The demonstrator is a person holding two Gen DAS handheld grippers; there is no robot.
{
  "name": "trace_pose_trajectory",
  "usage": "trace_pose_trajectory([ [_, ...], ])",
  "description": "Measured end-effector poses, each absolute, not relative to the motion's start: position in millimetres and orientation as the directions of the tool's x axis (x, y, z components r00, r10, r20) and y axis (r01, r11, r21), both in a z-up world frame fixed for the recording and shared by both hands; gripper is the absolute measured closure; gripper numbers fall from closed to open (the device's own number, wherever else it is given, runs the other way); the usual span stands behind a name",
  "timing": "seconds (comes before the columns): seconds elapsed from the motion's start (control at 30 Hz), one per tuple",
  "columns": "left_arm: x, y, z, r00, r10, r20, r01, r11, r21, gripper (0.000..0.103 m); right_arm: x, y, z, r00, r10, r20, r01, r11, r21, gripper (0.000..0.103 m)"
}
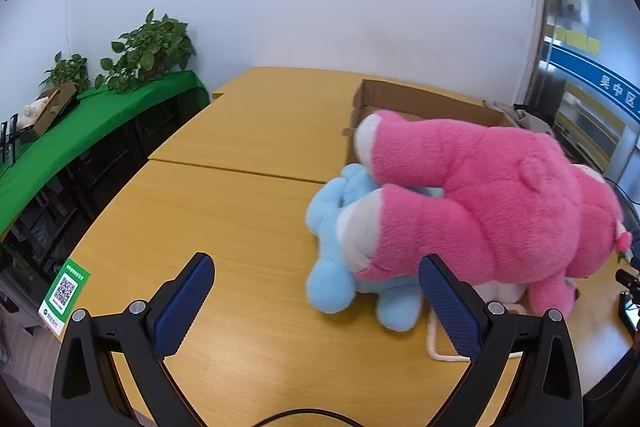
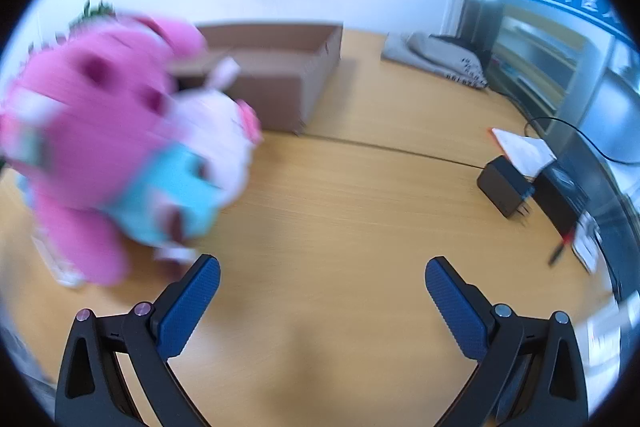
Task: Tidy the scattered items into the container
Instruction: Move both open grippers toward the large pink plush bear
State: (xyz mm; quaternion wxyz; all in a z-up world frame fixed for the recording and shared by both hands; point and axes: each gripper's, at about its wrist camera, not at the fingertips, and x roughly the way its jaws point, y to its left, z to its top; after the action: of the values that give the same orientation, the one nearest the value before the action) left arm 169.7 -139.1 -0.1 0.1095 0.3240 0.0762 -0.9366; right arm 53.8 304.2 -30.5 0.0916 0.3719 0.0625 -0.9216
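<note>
Beside corrugated box (image 1: 404,99), fuzzy pink plush (image 1: 500,195)

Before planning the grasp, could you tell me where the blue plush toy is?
In the left wrist view, the blue plush toy lies on the table, under the pink plush toy, before the cardboard box.

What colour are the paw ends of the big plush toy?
White, on the pink plush toy; clearest in the left wrist view.
</note>
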Motion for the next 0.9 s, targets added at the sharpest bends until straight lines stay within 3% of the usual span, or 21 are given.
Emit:
trace_pose_trajectory([
  [0.2, 175.4, -88.7, 12.2, -0.795, -0.096, -0.599, 0.143, -0.989, -0.03, 0.0, 107.7, 240.8, 32.3, -0.773, -0.208, -0.599, 0.251, -0.968, 0.012, 0.001],
  [0.47, 179.2, -58.3, 26.0, -0.8, -0.03, -0.599, 0.072, -0.996, -0.046, 0.0, 109.4, 191.2, 40.6, -0.729, -0.204, -0.654, 0.226, -0.973, 0.051, 0.001],
  [0.9, 171.2, -39.6, 23.4, -0.773, -0.013, -0.635, 0.057, -0.997, -0.049, 0.0, 112.8, 186.9, 36.1, -0.747, -0.158, -0.646, 0.189, -0.982, 0.021, 0.001],
])
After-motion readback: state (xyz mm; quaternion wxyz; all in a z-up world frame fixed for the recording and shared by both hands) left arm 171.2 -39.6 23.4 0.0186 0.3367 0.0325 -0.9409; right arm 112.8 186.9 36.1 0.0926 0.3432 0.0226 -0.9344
